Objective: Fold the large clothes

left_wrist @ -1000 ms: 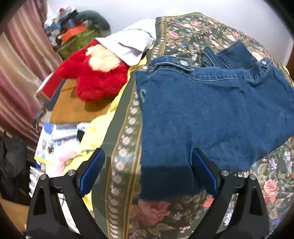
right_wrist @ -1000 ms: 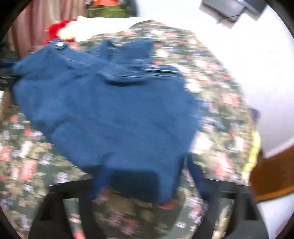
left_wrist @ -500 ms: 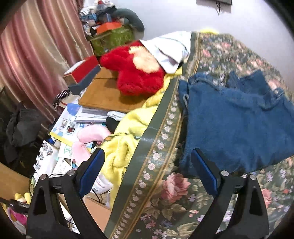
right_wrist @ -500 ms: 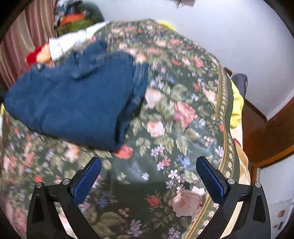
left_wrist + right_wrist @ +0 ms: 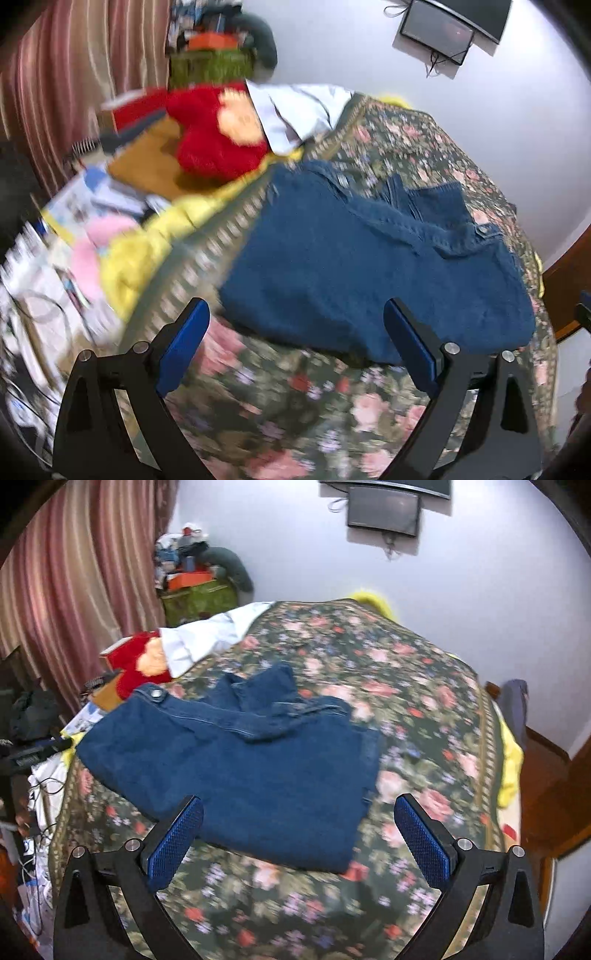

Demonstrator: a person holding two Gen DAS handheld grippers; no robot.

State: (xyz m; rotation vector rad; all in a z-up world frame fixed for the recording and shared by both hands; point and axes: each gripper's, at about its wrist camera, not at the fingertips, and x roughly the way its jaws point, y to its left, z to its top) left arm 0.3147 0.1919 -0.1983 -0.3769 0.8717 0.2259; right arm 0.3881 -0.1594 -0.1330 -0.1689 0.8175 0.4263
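A blue denim garment (image 5: 369, 266) (image 5: 243, 768) lies folded into a compact slab on the floral bedspread (image 5: 295, 406) (image 5: 406, 709), waistband and metal button toward the far side. My left gripper (image 5: 297, 343) is open, held back from the garment's near edge with nothing between its blue pads. My right gripper (image 5: 297, 840) is open too, hovering in front of the garment's near edge, its pads apart and bare. The left wrist view is motion-blurred.
A red plush toy (image 5: 218, 136) (image 5: 142, 664) and a white cloth (image 5: 295, 110) (image 5: 210, 635) sit at the bed's far left. Yellow blanket (image 5: 147, 251), papers and boxes crowd the floor at left. Striped curtain (image 5: 74, 602) and wall-mounted screen (image 5: 384, 511) stand behind.
Both grippers have pulled back and up from the denim garment, which stays folded on the bed. Both views swung round to take in the whole garment.
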